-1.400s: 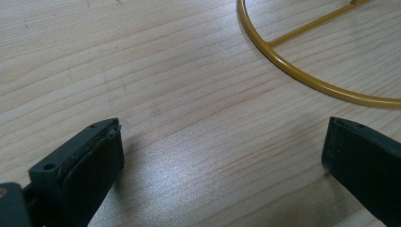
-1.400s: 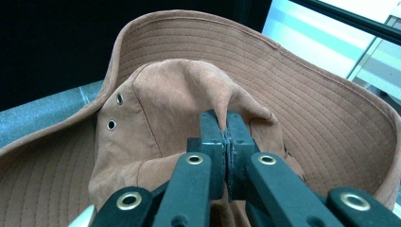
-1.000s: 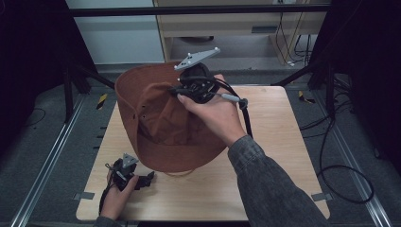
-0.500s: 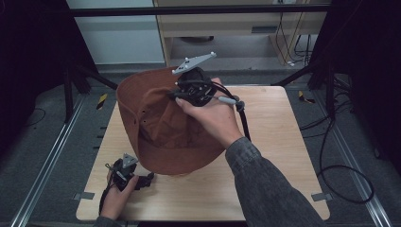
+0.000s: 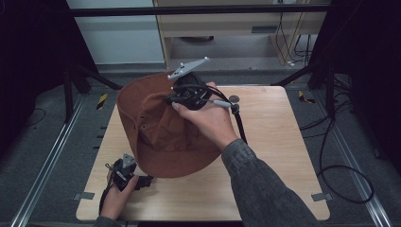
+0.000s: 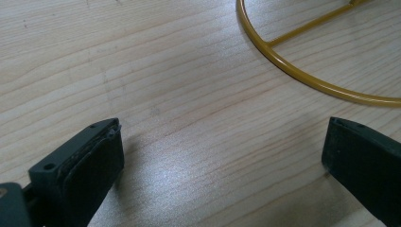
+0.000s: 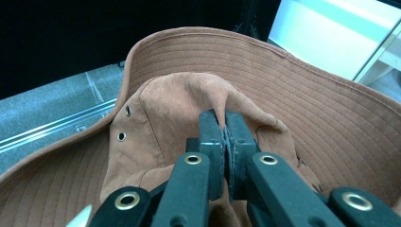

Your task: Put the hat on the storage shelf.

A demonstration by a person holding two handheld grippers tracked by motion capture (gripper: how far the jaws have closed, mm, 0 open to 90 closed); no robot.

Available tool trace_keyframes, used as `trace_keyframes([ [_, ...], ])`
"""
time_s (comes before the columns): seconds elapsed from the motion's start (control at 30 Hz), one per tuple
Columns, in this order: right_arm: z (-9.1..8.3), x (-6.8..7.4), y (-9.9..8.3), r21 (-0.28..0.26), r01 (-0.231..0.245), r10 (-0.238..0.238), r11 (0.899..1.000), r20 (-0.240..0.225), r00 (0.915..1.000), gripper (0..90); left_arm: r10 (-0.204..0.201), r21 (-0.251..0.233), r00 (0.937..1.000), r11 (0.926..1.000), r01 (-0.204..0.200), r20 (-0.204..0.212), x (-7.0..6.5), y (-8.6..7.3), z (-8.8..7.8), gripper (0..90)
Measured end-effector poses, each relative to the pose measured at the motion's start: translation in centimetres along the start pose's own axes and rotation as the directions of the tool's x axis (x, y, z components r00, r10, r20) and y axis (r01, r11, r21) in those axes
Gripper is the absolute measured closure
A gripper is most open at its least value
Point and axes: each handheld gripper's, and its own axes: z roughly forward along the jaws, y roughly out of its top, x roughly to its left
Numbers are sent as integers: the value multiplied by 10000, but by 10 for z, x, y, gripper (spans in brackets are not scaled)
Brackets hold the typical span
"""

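Pinching the hat (image 5: 161, 132) crown, right tongs (image 7: 225, 124) are clamped on the fabric and hold it tilted over the tabletop (image 5: 279, 137), while left tongs (image 5: 142, 181), jaws apart, rest near-left just beside its brim.

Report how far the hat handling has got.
Done: the right gripper has shut on a fold of the brown hat's crown, and the hat is tilted up off the wooden table. In hand: the hat hangs from that grip. Left: setting it down, perhaps by the yellow wire ring ahead of the open left gripper, which rests on the table.
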Motion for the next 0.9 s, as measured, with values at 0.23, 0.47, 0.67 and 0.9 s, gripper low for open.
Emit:
trace_keyframes([
  [0.23,4,2,-3,181,42,-41,9998,-65,10000,877,-14,-15,10000,10000,14,-3,0,0,0,0],
  [0.47,7,5,-3,413,152,-147,9990,-123,9998,870,-11,-15,10000,10000,11,-5,0,0,0,0],
  [0.67,9,5,-3,541,122,-114,9985,-149,9998,858,-5,-9,10000,10000,5,-5,0,0,0,0],
  [0.9,8,4,-5,601,115,-103,9981,-190,9998,781,-10,-5,10000,10000,10,10,0,0,0,0],
])
